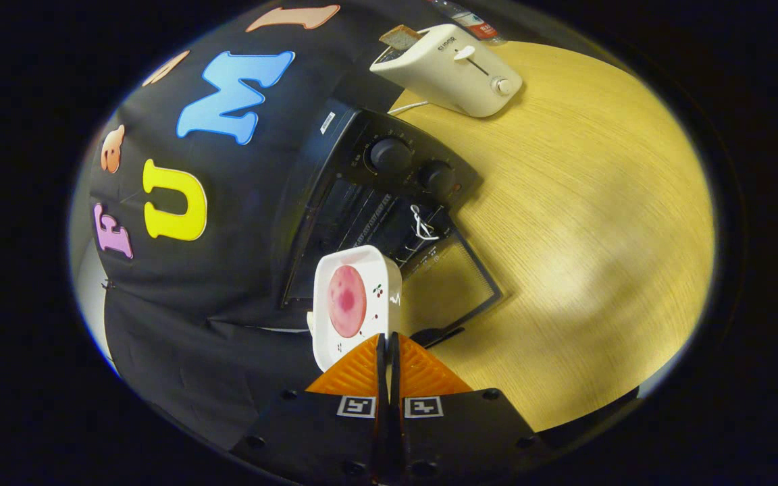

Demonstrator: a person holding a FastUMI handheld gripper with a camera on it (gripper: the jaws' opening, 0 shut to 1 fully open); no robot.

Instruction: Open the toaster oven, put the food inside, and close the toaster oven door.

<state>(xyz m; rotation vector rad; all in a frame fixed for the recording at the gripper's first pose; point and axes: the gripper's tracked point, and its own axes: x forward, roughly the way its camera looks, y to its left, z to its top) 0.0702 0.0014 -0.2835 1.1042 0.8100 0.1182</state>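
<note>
We find the toaster oven (389, 196) door (453, 287) open. The hand-held gripper (387, 344) pinches the food plate (355, 304) rim, held before the opening. Insertion and closing remain, we judge.

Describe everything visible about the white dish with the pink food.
The white dish is a shallow, rounded-rectangular tray, glossy like ceramic or plastic, with small cherry prints on its inner face. A round pink slice of food lies in it. The claw is closed on its near rim, holding it in front of the open toaster oven, whose door lies folded down on the wooden table.
</note>
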